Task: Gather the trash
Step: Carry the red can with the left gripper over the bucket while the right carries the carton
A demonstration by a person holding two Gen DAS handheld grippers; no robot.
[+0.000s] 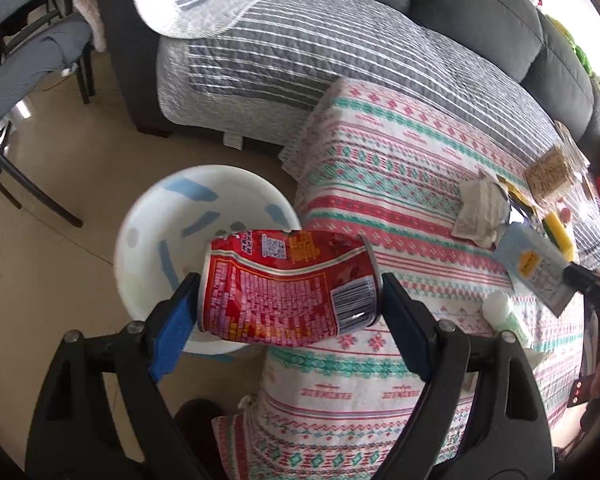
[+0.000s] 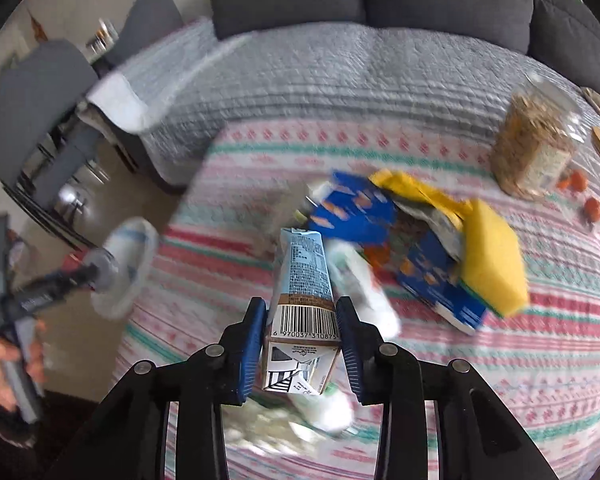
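Note:
A dented red can (image 1: 284, 280) lies sideways between the blue pads of my left gripper (image 1: 288, 280), which is shut on it by its two ends. Under the can a white bin (image 1: 188, 232) with blue marks stands on the floor beside the table (image 1: 380, 152). My right gripper (image 2: 301, 304) is shut on a pale blue drink carton (image 2: 304, 280), barcode facing up, held above the patterned cloth. The left wrist view shows that carton (image 1: 536, 268) at the right edge. The right wrist view is blurred.
On the cloth lie a white bottle (image 2: 360, 280), a torn blue snack box (image 2: 420, 260), a yellow sponge (image 2: 492, 256), a jar of grain (image 2: 532, 156) and crumpled paper (image 1: 480, 212). A quilt-covered grey sofa (image 1: 300, 60) stands behind; a dark chair (image 1: 20, 80) at left.

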